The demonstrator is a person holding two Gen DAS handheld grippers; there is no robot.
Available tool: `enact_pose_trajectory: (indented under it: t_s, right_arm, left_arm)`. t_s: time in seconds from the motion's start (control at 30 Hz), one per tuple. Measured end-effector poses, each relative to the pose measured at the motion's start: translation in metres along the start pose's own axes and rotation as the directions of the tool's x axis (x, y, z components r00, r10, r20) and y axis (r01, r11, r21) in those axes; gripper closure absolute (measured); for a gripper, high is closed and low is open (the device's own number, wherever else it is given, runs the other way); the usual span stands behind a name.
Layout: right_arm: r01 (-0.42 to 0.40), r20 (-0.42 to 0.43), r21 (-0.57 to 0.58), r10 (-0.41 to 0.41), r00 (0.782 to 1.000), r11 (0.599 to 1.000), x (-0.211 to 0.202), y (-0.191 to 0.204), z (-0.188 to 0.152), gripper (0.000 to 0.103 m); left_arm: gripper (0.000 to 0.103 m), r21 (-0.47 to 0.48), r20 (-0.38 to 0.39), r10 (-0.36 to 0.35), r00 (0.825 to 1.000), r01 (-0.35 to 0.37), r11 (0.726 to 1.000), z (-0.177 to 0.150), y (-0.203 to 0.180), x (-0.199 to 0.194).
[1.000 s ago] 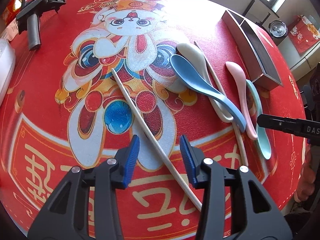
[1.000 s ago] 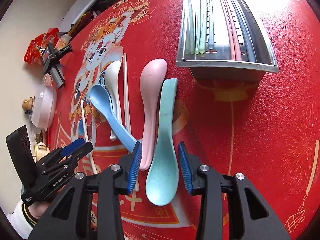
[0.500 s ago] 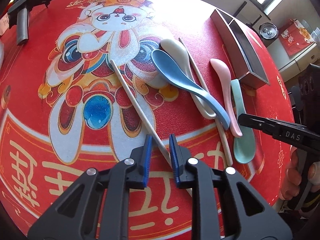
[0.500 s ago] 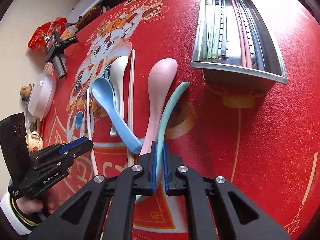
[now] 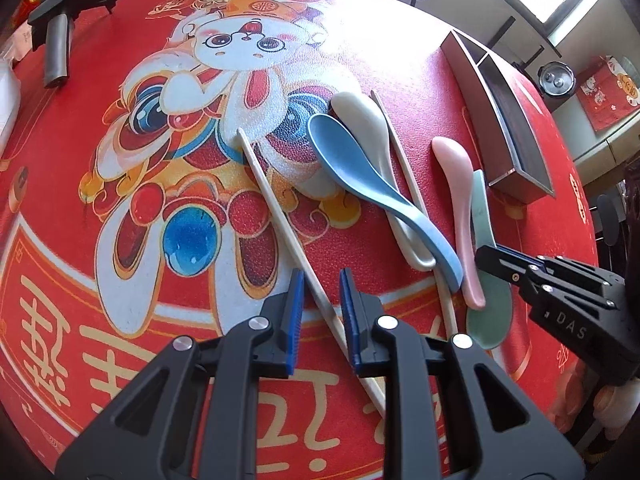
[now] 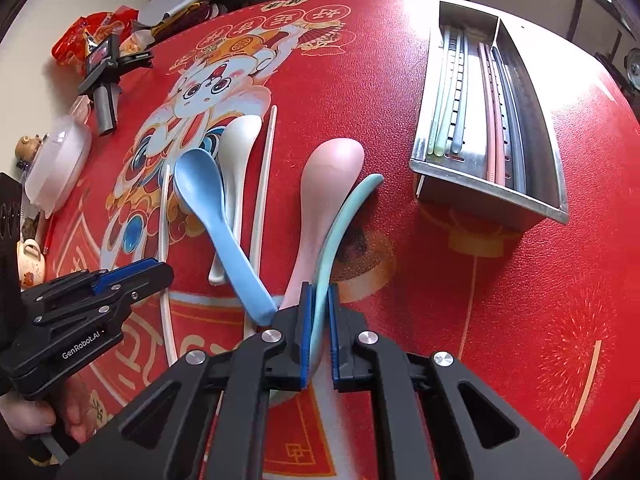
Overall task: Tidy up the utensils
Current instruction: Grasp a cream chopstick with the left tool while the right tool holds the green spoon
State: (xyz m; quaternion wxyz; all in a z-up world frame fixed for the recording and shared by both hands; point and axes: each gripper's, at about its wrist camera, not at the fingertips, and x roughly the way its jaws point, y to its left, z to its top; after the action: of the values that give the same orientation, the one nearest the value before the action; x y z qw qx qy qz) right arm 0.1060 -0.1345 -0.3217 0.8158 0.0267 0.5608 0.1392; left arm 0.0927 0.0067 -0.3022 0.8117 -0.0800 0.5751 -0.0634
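While the red printed tabletop carries the loose utensils, the left tongs stand at the left, narrowed around a white chopstick lying slantwise between the pads, though whether they actually press it cannot be told. Next come the blue spoon, the white spoon, a second white chopstick and the pink spoon. The right tongs are clenched on the mint-green spoon, turned on edge. Farthest right, the steel tray holds coloured chopsticks.
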Motion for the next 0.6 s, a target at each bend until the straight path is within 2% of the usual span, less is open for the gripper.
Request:
enact_pose_trajectory:
  t_s: [0.13,0.27,0.33,0.37,0.47,0.6]
  right_arm:
    - [0.009,0.006,0.012,-0.009,1.000,1.000,-0.001,0.000,-0.003,0.095]
    - [0.016,0.003,0.008,-0.016,1.000,1.000,-0.003,0.000,-0.006,0.095]
    - [0.012,0.000,0.000,-0.012,1.000,1.000,-0.004,-0.002,-0.006,0.095]
    - [0.005,-0.001,-0.005,-0.005,1.000,1.000,-0.004,-0.003,-0.006,0.095]
    - [0.000,-0.005,-0.035,0.000,1.000,0.999,-0.004,-0.006,-0.004,0.091]
    - [0.016,-0.013,-0.050,-0.017,1.000,0.999,-0.004,-0.010,-0.002,0.081]
  left_arm:
    - [0.080,0.000,0.021,0.097,0.995,-0.097,0.995,-0.004,-0.016,0.002]
    - [0.079,0.070,0.029,0.147,0.989,-0.149,0.986,-0.011,-0.028,0.002]
    - [0.079,0.074,0.036,0.110,0.993,-0.112,0.991,-0.013,-0.022,-0.001]
    - [0.085,0.069,0.037,0.086,0.996,-0.088,0.994,-0.013,-0.016,-0.002]
    - [0.091,0.039,0.020,-0.007,1.000,0.006,0.999,-0.016,0.007,-0.006]
    - [0.090,0.069,0.010,-0.008,1.000,0.007,0.998,-0.023,0.020,-0.012]
